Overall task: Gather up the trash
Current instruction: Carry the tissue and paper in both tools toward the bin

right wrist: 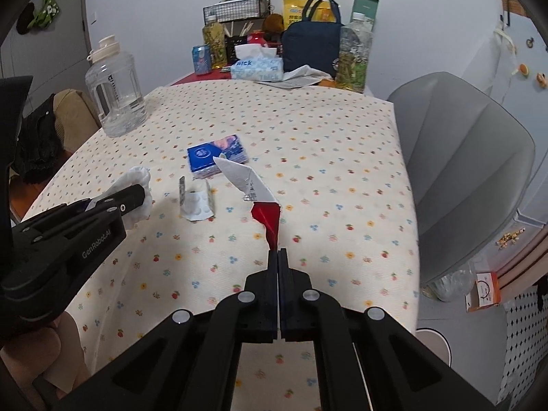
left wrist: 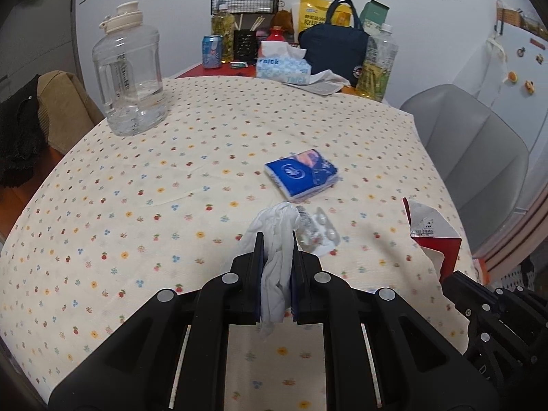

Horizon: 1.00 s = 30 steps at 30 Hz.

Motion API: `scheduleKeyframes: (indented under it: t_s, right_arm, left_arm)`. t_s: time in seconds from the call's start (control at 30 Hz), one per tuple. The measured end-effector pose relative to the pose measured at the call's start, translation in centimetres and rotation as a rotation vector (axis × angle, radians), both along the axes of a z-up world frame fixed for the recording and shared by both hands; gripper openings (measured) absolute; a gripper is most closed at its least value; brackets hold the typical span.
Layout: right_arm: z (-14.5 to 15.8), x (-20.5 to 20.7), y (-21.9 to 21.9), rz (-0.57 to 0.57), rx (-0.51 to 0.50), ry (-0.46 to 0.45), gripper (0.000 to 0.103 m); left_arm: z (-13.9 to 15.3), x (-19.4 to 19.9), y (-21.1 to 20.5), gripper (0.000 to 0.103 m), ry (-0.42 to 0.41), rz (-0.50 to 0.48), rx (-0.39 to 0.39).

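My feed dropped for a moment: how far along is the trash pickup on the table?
Nothing visibly binned yet; no bin is identifiable. In hand: the left gripper is shut on the crumpled white tissue, and the right gripper is shut on the torn red-and-white carton. Left on the tablecloth: the empty pill blister; the blue tissue pack may not be trash.

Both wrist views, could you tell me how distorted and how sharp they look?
Left wrist view: strong fisheye bulges the table into a dome, dark vignette corners; the tissue in the left claw is sharp. Right wrist view: same bowing; the chair looks soft.
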State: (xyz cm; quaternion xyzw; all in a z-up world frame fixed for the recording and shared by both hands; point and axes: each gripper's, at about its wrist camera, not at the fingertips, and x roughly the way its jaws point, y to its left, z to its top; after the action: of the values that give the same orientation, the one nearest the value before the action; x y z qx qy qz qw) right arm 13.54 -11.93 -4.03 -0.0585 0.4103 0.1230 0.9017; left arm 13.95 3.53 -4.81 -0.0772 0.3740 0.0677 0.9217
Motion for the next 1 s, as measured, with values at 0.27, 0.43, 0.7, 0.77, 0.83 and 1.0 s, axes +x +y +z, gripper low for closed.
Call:
scheduleKeyframes:
  t_s: [0.27, 0.43, 0.7, 0.77, 0.83, 1.0]
  right_arm:
    - [1.3, -1.2, -4.9, -0.093, 0.016, -0.026, 0.002]
    - [2.0, -2.0, -8.7, -0.171, 0.024, -0.037, 0.002]
    - [2.5, -3.3, -14.1, -0.283, 0.030, -0.050, 0.002]
    - [2.7, -3.8, -15.7, -0.314, 0.027, -0.053, 0.002]
    - [2.7, -4.2, -17.1, -0.344, 0.025, -0.054, 0.002]
    - [2.6, -5.2, -20.5, -0.419, 0.023, -0.054, 0.002]
  left_arm:
    - [1.2, 0.0, -4.4, 0.012, -0.026, -0.088, 0.004]
    - [1.5, 0.4, -7.7, 0.012, -0.032, -0.154, 0.003]
    - [1.7, 1.0, -12.8, 0.012, -0.036, -0.250, 0.010]
    - [1.6, 1.1, -14.2, 0.012, -0.034, -0.274, 0.013]
    - [1.5, 1.2, -15.9, 0.012, -0.030, -0.305, 0.015]
    - [1.3, 1.2, -20.0, 0.012, -0.027, -0.379, 0.029]
